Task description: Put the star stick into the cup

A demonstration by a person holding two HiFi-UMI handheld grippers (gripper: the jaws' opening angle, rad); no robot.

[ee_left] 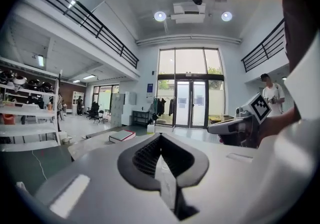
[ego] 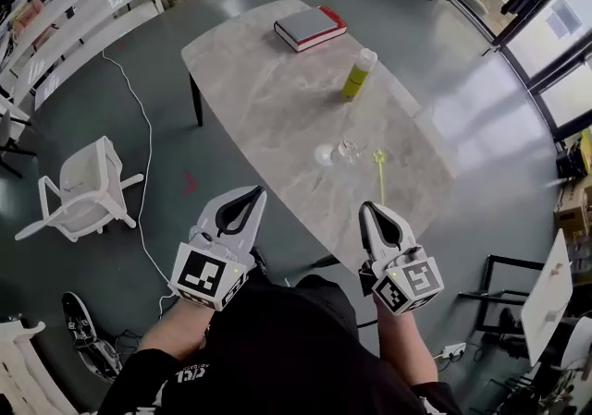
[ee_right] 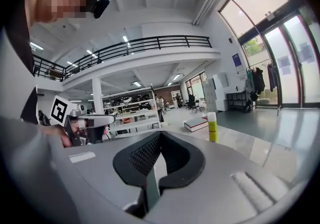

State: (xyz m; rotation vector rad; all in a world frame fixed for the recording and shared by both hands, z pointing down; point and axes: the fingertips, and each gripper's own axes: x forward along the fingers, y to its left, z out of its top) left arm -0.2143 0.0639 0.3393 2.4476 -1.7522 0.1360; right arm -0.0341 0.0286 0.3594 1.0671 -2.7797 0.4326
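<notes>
On the pale marble desk (ego: 277, 99), the thin yellow star stick (ego: 379, 177) lay just beside what seemed a clear glass cup (ego: 347, 151). Short of them, left gripper (ego: 252, 193) and right gripper (ego: 367, 208) hung, jaws together, empty.

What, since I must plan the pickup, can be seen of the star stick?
The star stick is a thin yellow-green rod, seemingly plastic, with a star-shaped head at its far end. It lies flat on the marble table, just right of the clear cup and apart from it. Nothing grips it; its near end stops close ahead of the shut right gripper.
</notes>
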